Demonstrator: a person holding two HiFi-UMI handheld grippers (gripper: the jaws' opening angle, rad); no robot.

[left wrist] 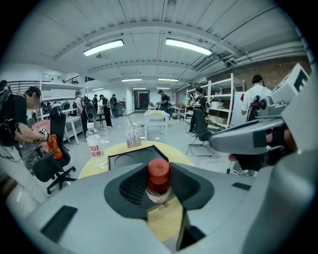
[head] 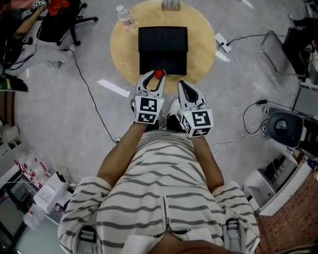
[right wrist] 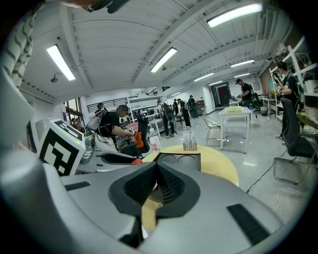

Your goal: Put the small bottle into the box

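Observation:
A small bottle with a red cap point(head: 159, 74) point(left wrist: 159, 177) stands upright between the pads of my left gripper point(head: 158, 77) point(left wrist: 160, 184), which is shut on it just over the near edge of the round wooden table point(head: 124, 54). The black box point(head: 163, 39) point(left wrist: 135, 156) lies open on the table right beyond the bottle; two round recesses show in it. My right gripper point(head: 182, 85) point(right wrist: 157, 171) hangs beside the left one, to its right, shut with nothing between its pads. From the right gripper view the box point(right wrist: 180, 159) is ahead.
A clear water bottle point(head: 126, 17) point(left wrist: 94, 146) stands at the table's far left rim, and a small rack of vials point(head: 170, 5) point(left wrist: 132, 141) at the far rim. A power strip point(head: 222, 44) and cables lie on the floor to the right. An office chair point(head: 64, 22) stands far left.

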